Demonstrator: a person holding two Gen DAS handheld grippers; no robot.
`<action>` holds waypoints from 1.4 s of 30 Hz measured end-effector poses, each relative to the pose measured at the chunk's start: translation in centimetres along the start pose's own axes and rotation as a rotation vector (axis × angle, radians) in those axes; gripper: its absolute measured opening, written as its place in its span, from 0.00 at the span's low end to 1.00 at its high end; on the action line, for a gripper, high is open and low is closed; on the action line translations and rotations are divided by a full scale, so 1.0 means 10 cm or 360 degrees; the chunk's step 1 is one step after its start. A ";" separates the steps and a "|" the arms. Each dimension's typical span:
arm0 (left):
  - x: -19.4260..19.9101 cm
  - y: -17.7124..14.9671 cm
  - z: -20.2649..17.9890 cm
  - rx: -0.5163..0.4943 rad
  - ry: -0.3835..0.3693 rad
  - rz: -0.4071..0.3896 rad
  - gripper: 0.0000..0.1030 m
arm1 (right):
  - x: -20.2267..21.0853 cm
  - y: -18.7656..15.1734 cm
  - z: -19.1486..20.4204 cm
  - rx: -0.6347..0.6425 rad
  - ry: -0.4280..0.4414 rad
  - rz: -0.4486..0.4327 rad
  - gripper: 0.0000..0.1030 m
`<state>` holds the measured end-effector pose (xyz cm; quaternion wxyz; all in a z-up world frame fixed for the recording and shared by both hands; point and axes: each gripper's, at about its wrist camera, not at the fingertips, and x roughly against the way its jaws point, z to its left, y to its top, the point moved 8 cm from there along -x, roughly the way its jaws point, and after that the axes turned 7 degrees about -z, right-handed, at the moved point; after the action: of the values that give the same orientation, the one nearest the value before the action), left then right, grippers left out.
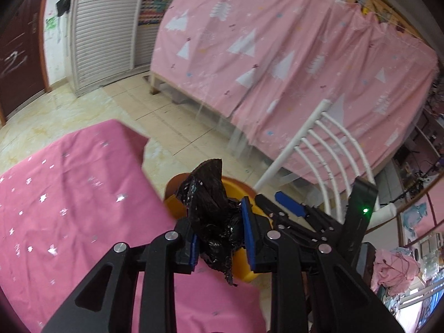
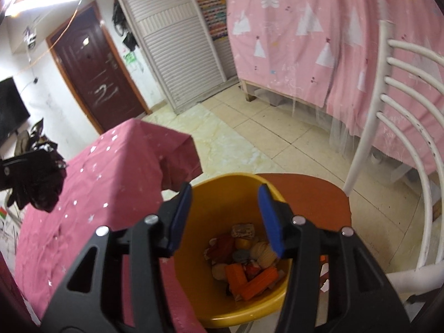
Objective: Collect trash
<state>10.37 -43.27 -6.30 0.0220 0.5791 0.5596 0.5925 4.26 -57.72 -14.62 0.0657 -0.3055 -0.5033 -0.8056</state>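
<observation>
Your left gripper (image 1: pixel 222 236) pinches the crumpled black plastic bag (image 1: pixel 213 208), light and limp, just above the yellow bin (image 2: pixel 230 299), so keep hold of its bunched middle, while your right gripper (image 2: pixel 224 216) hangs spread and empty over that bin.

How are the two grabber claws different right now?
The left gripper is squeezed shut on a crumpled black plastic bag; the right gripper is open with nothing between its pads. The right gripper hangs right over the yellow bin, looking down at the trash inside; the left gripper looks across the bin's rim from beside the pink tablecloth. Both have black arms and blue pads.
</observation>
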 end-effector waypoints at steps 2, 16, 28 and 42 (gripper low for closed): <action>-0.03 0.02 -0.08 0.0000 -0.0030 -0.0012 0.24 | 0.04 0.03 -0.08 -0.0032 -0.0011 -0.0022 0.46; 0.26 0.07 0.25 0.0088 0.0052 -0.0130 0.64 | 0.21 0.10 0.19 -0.0027 0.0046 -0.0104 0.62; 1.00 0.00 1.11 0.0186 0.0443 -0.0366 0.86 | 0.35 0.08 1.24 0.0148 0.0311 -0.0155 0.89; 1.76 -0.41 2.02 0.0310 0.0969 -0.0430 0.87 | 0.47 -0.22 2.32 0.0387 0.0609 -0.0136 0.94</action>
<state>16.43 -17.02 -3.47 -0.1232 0.2960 0.6660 0.6736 9.50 -36.00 -6.58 0.1620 -0.1154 -0.5874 -0.7844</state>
